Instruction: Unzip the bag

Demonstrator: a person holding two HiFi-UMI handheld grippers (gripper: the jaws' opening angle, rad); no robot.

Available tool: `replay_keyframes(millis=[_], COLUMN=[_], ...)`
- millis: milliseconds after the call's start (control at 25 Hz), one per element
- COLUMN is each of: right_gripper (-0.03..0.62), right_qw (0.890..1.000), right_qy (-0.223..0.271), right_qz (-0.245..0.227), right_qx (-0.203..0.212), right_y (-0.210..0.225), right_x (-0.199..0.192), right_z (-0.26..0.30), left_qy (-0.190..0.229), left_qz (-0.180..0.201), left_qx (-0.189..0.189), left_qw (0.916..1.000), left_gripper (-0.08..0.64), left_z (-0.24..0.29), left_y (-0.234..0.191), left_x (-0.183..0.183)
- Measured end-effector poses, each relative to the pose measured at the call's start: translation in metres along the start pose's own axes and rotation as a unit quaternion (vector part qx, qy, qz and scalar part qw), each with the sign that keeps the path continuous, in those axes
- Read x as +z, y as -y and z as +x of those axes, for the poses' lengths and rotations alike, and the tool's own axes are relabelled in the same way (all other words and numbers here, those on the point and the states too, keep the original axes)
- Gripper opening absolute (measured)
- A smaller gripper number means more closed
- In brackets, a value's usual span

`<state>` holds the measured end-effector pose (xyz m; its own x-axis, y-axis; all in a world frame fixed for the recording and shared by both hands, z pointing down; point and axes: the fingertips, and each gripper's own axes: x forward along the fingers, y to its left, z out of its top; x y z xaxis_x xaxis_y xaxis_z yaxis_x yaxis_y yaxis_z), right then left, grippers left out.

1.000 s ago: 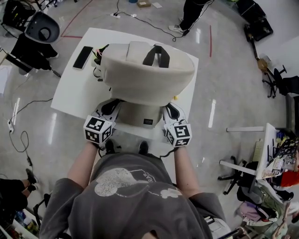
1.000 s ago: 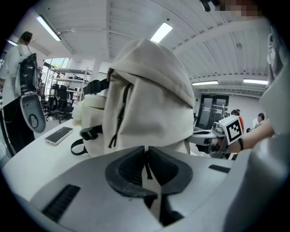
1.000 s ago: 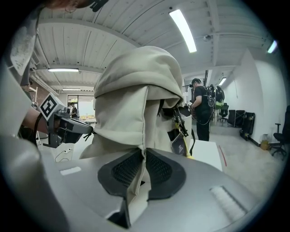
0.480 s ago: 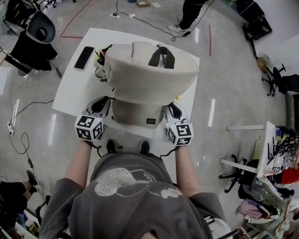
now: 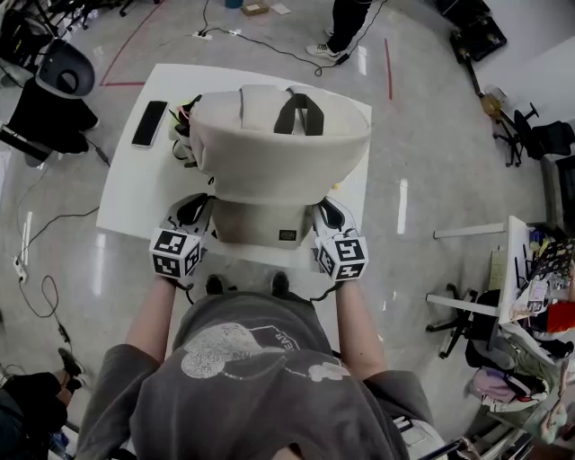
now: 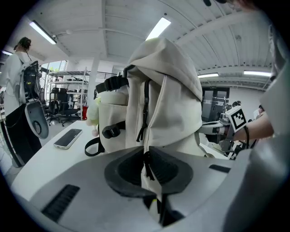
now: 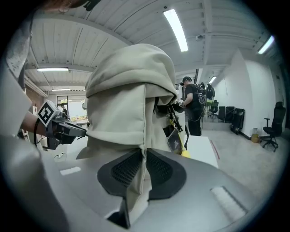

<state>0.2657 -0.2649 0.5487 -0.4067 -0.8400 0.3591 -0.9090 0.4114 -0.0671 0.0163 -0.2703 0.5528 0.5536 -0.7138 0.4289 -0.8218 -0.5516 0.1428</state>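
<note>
A cream backpack [image 5: 278, 135] stands upright on the white table [image 5: 135, 198], its dark handle on top. My left gripper [image 5: 202, 205] is at its lower left corner. In the left gripper view, the pads [image 6: 127, 170] pinch a fold of bag fabric with the dark zipper pull [image 6: 146, 163] between them, and the jaws are easing open. My right gripper [image 5: 325, 211] is at the lower right corner, shut on a seam of the bag [image 7: 131, 90], which runs down between its pads [image 7: 124, 170]. The side zipper [image 6: 146, 108] runs up the bag.
A black phone [image 5: 149, 123] lies at the table's far left. Small items with a strap [image 5: 184, 126] sit against the bag's left side. A keyring with tags [image 7: 174, 131] hangs on the bag's right. A person [image 5: 346, 27] stands beyond the table. A chair [image 5: 63, 67] is at far left.
My left gripper has shifted slightly to the left at the bag's corner. The bag has swayed a little. The right gripper holds the same spot.
</note>
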Motion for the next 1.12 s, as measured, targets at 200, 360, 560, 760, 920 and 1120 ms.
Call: replay_keyframes(millis=[200,360,560,760,920,1120], right_gripper=[0.051,0.066,0.083,0.081,0.072,0.016], right_qw=[1.0,0.999,0.995,0.987,0.979,0.964], right_qy=[-0.002,-0.002,0.005,0.015,0.03,0.053], right_qz=[0.013,0.019,0.041,0.06,0.075,0.095], right_qx=[-0.013,-0.033,-0.086,-0.146,-0.185,-0.244], right_y=[0.003,0.007,0.012,0.001,-0.022,-0.057], right_x=[-0.001,-0.001,-0.005,-0.013,-0.01,-0.01], right_z=[0.002,0.001,-0.009,-0.032,-0.056,-0.097], left_qy=[-0.008,-0.008,-0.005,0.001,0.004,0.014], left_qz=[0.004,0.012,0.017,0.015,0.012,0.007], left_qx=[-0.013,-0.025,-0.046,-0.075,-0.104,-0.137], left_qw=[0.9999,0.9996,0.9988,0.997,0.9945,0.9905], left_gripper=[0.044,0.059,0.11,0.126,0.124,0.102], left_z=[0.01,0.011,0.008,-0.005,-0.021,-0.041], left_y=[-0.002,-0.003,-0.004,-0.002,-0.002,-0.004], left_x=[0.002,0.003,0.001,-0.001,-0.001,-0.002])
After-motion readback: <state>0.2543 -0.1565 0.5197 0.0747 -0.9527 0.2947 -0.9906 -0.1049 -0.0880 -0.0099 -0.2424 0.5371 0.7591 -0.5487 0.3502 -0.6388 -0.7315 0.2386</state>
